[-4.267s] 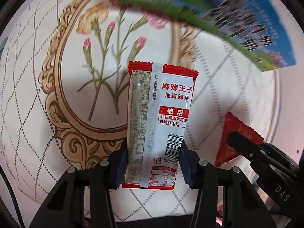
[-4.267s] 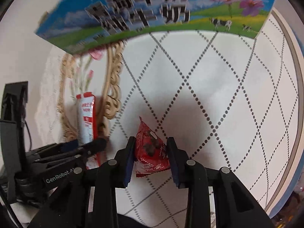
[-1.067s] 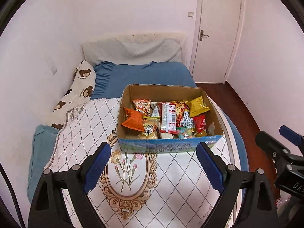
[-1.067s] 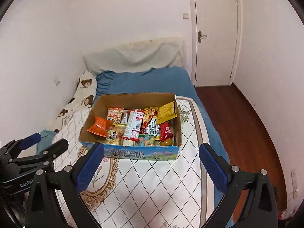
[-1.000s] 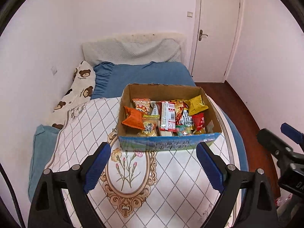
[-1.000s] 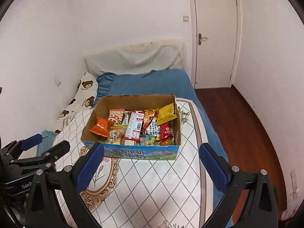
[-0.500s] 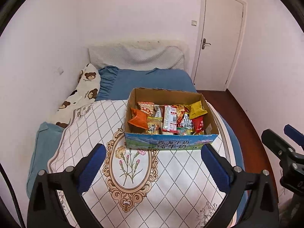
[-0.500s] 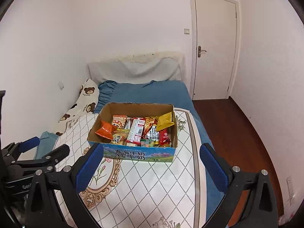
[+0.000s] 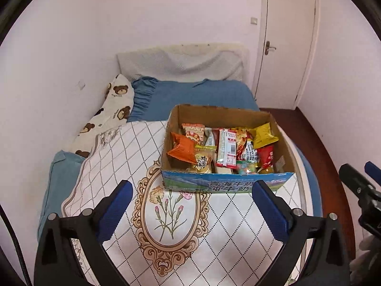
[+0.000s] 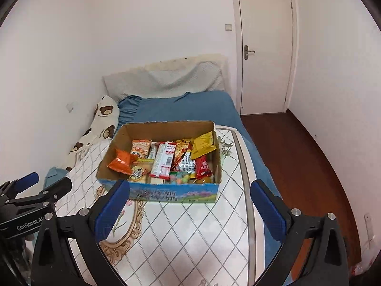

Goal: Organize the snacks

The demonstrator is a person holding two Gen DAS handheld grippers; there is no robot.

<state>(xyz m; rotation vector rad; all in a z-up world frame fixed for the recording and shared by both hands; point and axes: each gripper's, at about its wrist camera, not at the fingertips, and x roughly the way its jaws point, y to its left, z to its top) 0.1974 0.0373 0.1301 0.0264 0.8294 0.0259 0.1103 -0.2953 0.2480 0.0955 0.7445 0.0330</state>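
Cardboard box [image 9: 227, 187] sits on quilt [image 9: 133, 157] on the bed, at 12 o'clock from both grippers, packed w/ snacks [image 9: 225, 149]. Left gripper [image 9: 193, 208] jaws wide apart, holding nothing. Right gripper [image 10: 190, 206] jaws also wide apart, empty. Door [image 10: 264, 47] at 1 o'clock, shut.

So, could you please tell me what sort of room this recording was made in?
Most likely a small bedroom. A bed with a blue sheet stands against the wall, a teddy-bear pillow lies along its side, and a closed white door opens onto wood flooring. The cardboard snack box sits on the quilted bedcover.
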